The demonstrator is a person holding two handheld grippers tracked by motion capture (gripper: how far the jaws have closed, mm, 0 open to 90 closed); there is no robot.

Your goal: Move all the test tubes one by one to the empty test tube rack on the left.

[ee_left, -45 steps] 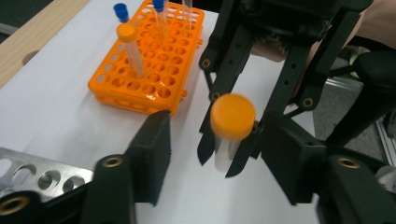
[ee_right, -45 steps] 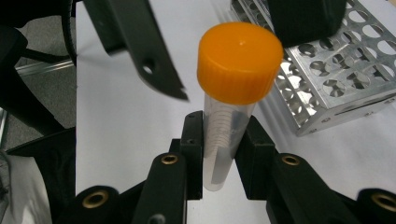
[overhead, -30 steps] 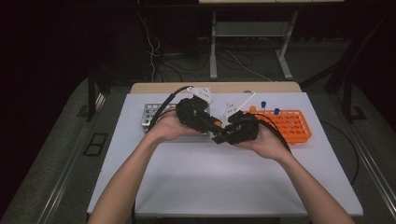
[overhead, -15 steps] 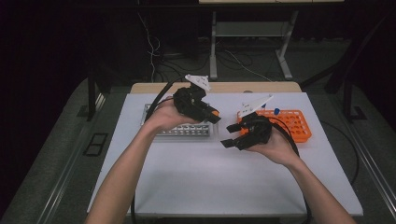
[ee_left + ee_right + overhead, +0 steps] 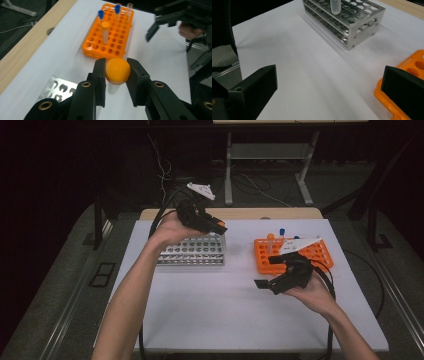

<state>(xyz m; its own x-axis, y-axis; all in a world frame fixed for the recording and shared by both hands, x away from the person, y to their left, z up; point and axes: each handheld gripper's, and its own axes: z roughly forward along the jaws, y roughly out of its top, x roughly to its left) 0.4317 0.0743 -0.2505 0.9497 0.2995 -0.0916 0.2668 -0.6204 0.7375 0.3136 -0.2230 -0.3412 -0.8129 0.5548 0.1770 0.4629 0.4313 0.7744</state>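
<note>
My left gripper (image 5: 216, 226) (image 5: 117, 72) is shut on an orange-capped tube (image 5: 117, 71), held above the right end of the metal rack (image 5: 192, 251). The tube's clear lower end (image 5: 335, 6) hangs over the metal rack (image 5: 347, 18) holes. An orange rack (image 5: 292, 254) (image 5: 110, 31) at the right holds two blue-capped tubes (image 5: 100, 14), one orange-capped tube (image 5: 106, 30) and a clear one. My right gripper (image 5: 268, 271) (image 5: 329, 92) stands open, jaws wide apart, over the white mat in front of the orange rack (image 5: 409, 82), with nothing between them.
A white mat (image 5: 210, 310) covers the table, with a wooden strip (image 5: 250, 213) along the far edge. Cables trail from both grippers. A metal table frame (image 5: 270, 155) stands beyond on the dark floor.
The two grippers, close together a second ago, have parted. My left gripper rose over the metal rack with the tube; my right gripper drew back toward the near right and opened.
</note>
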